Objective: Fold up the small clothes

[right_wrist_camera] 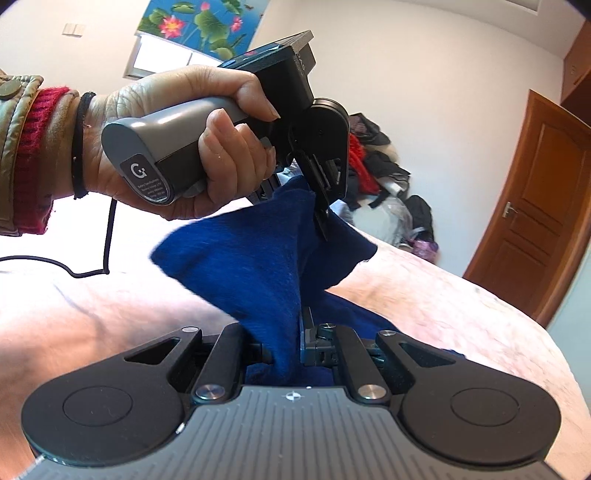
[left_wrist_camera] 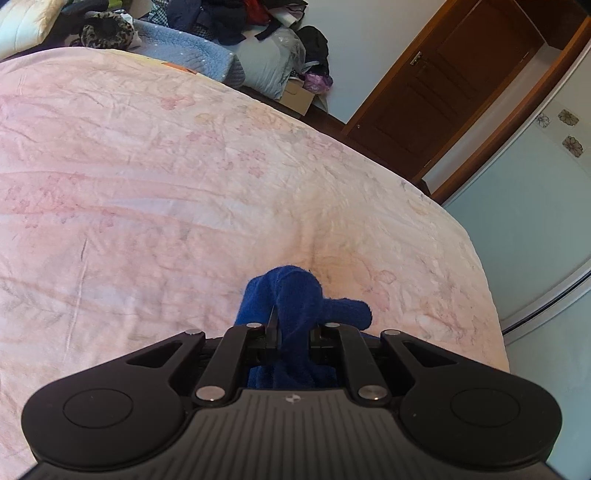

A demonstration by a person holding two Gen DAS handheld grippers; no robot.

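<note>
A small dark blue fleece garment (right_wrist_camera: 251,258) hangs stretched between both grippers above a pink floral bedspread (left_wrist_camera: 184,177). My left gripper (left_wrist_camera: 293,332) is shut on one bunched edge of the garment (left_wrist_camera: 295,295); it also shows in the right wrist view (right_wrist_camera: 325,210), held by a hand, pinching the cloth's upper corner. My right gripper (right_wrist_camera: 291,343) is shut on the lower edge of the garment. The cloth hides most of both pairs of fingers.
The bed's right edge (left_wrist_camera: 487,295) drops off toward a pale wall. A heap of clothes and bedding (left_wrist_camera: 207,33) lies at the far end. A brown wooden door (right_wrist_camera: 532,229) stands beyond. A black cable (right_wrist_camera: 92,266) trails over the bed.
</note>
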